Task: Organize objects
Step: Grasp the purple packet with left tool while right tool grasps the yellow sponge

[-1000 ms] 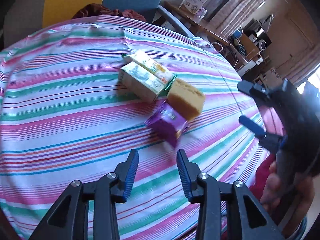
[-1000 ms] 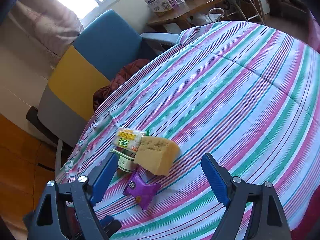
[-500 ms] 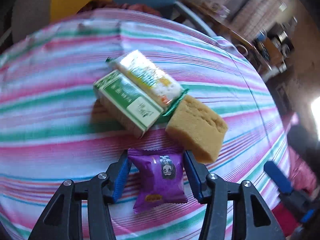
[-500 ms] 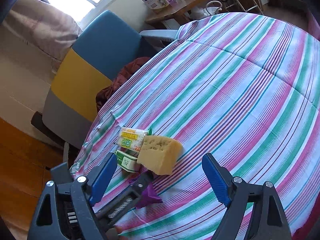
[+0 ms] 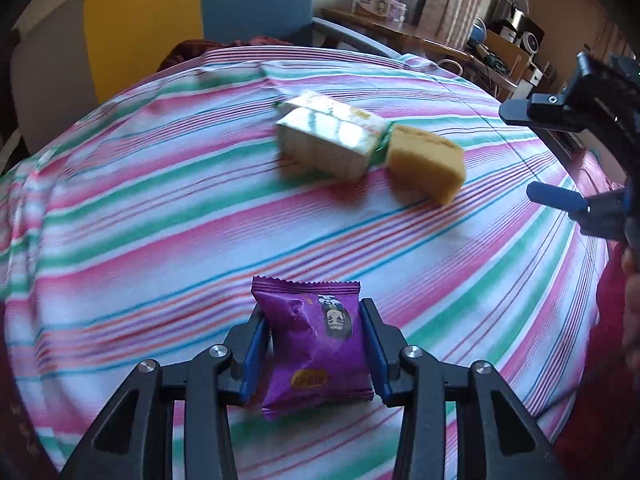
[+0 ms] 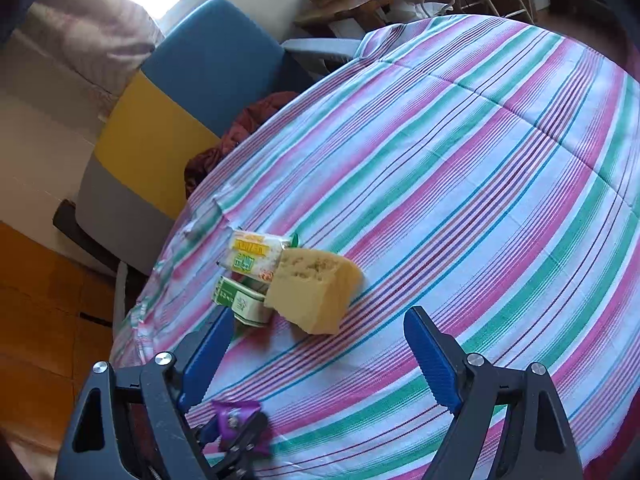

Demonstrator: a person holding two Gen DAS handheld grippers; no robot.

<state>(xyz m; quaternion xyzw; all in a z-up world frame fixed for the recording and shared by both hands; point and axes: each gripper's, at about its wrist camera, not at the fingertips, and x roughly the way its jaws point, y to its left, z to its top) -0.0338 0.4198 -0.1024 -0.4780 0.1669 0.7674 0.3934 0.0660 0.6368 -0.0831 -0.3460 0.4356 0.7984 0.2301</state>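
Note:
My left gripper (image 5: pixel 314 344) is shut on a purple snack packet (image 5: pixel 316 344) and holds it above the near part of the striped tablecloth (image 5: pixel 160 220). Farther off lie a green-and-white box (image 5: pixel 328 142), a yellow-green packet (image 5: pixel 340 110) behind it, and a yellow cheese-like sponge wedge (image 5: pixel 426 164) to their right. My right gripper (image 6: pixel 316 352) is open and empty, hovering near the wedge (image 6: pixel 316 290). The right wrist view also shows the box (image 6: pixel 240 304), the packet (image 6: pixel 254 256) and the purple packet (image 6: pixel 236 420) in the left gripper at the bottom.
A blue, yellow and grey chair (image 5: pixel 160 20) stands behind the table with a dark red cloth (image 6: pixel 236 140) on its seat. A wooden desk (image 5: pixel 400 32) with boxes is at the back right. The right gripper shows at the right edge of the left wrist view (image 5: pixel 568 152).
My left gripper moved in, closed on the purple packet and pulled it back towards me, away from the box and wedge. My right gripper stayed open, shifting slightly.

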